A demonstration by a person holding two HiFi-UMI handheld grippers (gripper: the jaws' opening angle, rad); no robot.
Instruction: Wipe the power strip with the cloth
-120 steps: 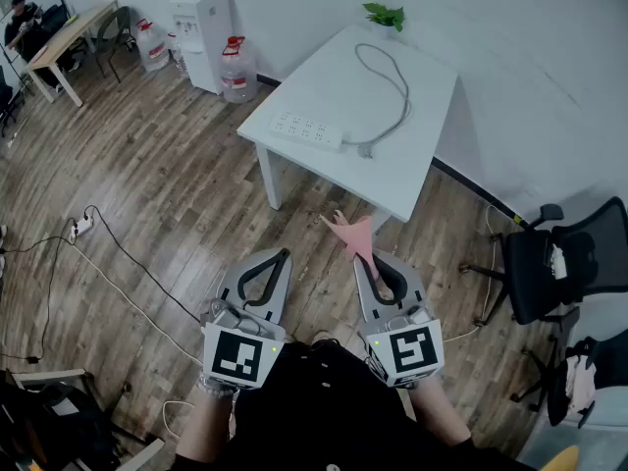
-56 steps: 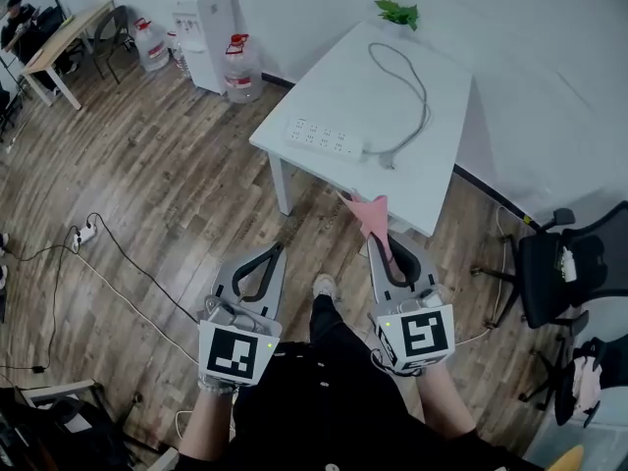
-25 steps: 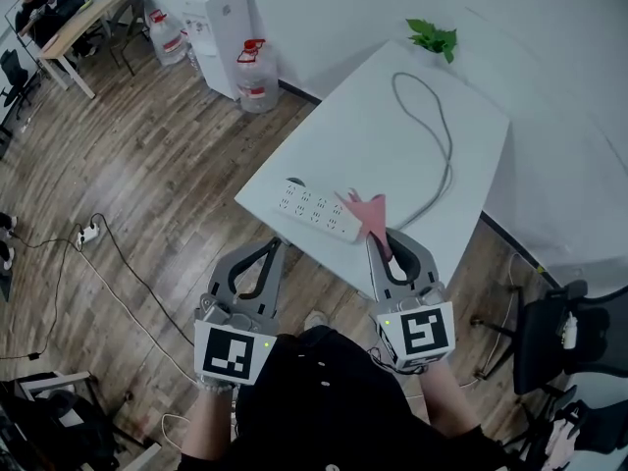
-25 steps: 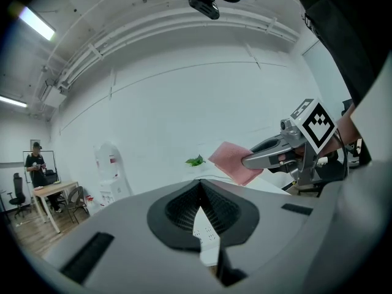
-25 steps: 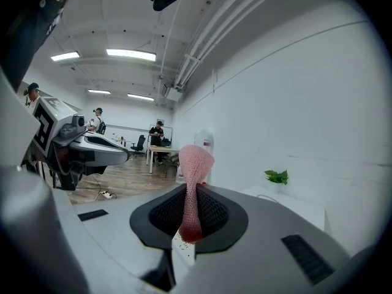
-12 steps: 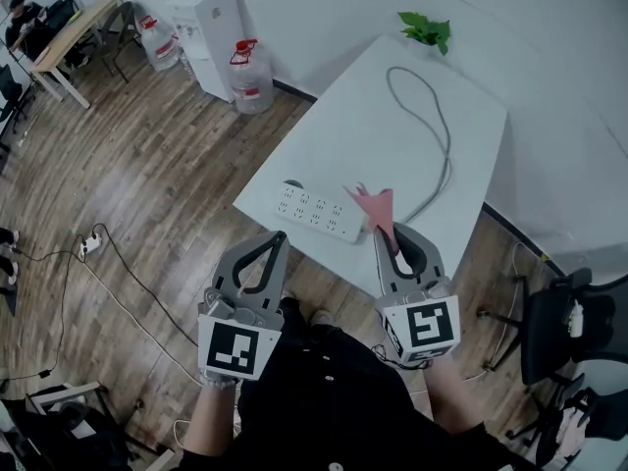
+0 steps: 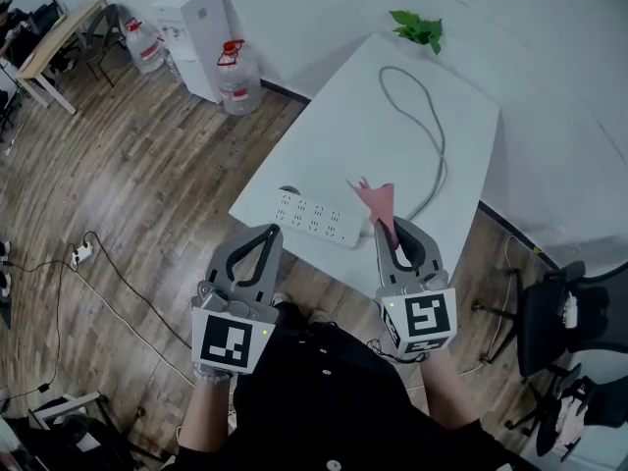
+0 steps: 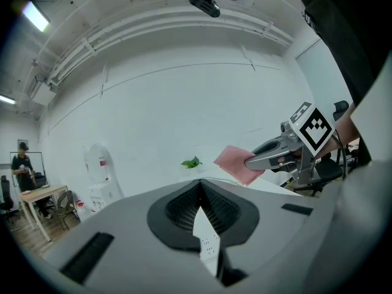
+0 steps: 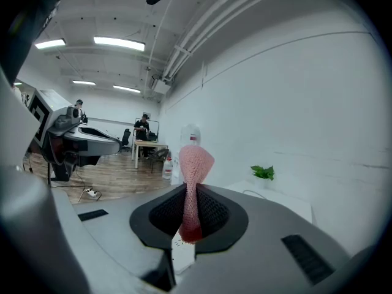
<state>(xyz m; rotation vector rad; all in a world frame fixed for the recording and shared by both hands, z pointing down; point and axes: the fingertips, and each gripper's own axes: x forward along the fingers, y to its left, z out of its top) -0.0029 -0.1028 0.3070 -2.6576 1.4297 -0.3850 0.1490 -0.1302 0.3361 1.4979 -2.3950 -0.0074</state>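
A white power strip (image 7: 316, 218) lies near the front edge of the white table (image 7: 373, 135); its grey cable (image 7: 427, 116) loops toward the back. My right gripper (image 7: 392, 228) hovers just right of the strip, shut on a pink cloth (image 7: 376, 198) that sticks up past its tips. In the right gripper view the cloth (image 9: 195, 161) stands pinched between the jaws, with the strip (image 9: 182, 250) below. My left gripper (image 7: 270, 234) is shut and empty at the table's front edge, just short of the strip. In the left gripper view the strip (image 8: 208, 245) shows below the jaw tips.
A small green plant (image 7: 417, 26) stands at the table's far corner. A water dispenser (image 7: 191, 27) and water bottles (image 7: 235, 72) are by the wall on the left. A black office chair (image 7: 554, 322) is on the right. A cord with a socket (image 7: 78, 255) lies on the wooden floor.
The table has come closer as the person walked up to it. Both grippers went from over the floor to the table's front edge, the right one still holding the cloth.
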